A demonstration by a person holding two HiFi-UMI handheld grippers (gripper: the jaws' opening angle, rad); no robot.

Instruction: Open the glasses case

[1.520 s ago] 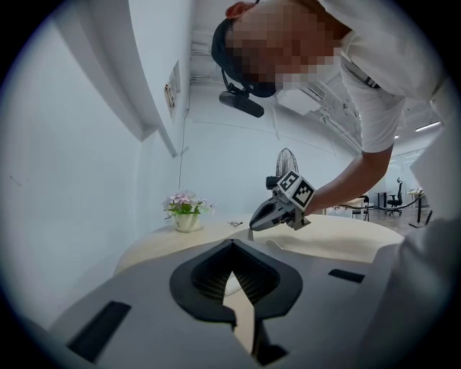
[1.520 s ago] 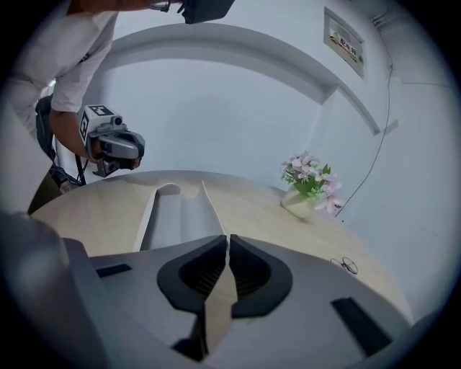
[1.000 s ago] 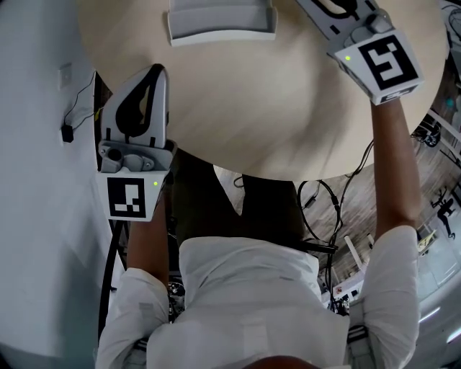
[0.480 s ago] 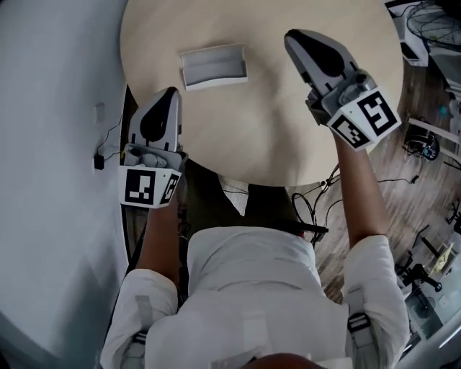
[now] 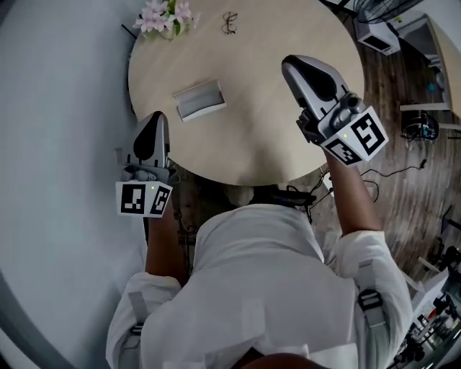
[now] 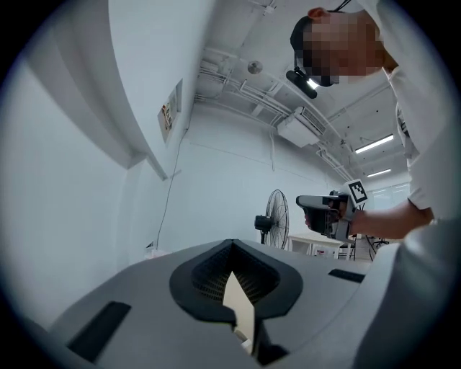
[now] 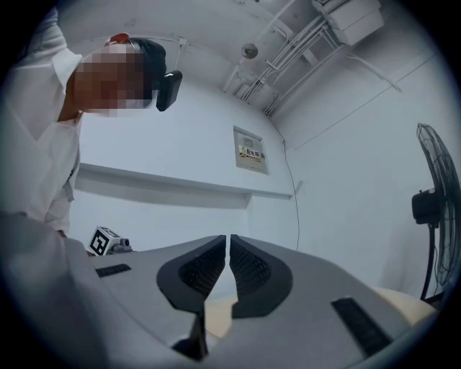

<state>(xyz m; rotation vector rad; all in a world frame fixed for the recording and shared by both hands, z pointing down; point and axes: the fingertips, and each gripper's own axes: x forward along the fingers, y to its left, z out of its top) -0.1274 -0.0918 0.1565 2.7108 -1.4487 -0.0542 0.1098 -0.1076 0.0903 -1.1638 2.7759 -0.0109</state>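
Observation:
The grey glasses case (image 5: 198,99) lies on the round beige table (image 5: 266,137), left of centre; from this height I cannot tell how its lid stands. My left gripper (image 5: 154,119) hangs at the table's near-left edge, below the case and apart from it, jaws shut and empty. My right gripper (image 5: 292,65) is over the table to the right of the case, also shut on nothing. Both gripper views tilt up at walls and ceiling, so the case is hidden in them. The left gripper (image 6: 230,243) and right gripper (image 7: 227,238) show closed tips.
Pink flowers (image 5: 164,16) and a pair of glasses (image 5: 230,23) sit at the table's far edge. A standing fan (image 7: 436,205) and cables on the wooden floor (image 5: 403,158) are to the right. A white wall (image 5: 57,108) runs along the left.
The head camera has pulled back, so the table looks smaller and the flowers and glasses have come into sight. Both grippers have drawn back toward the table's near edge, still shut.

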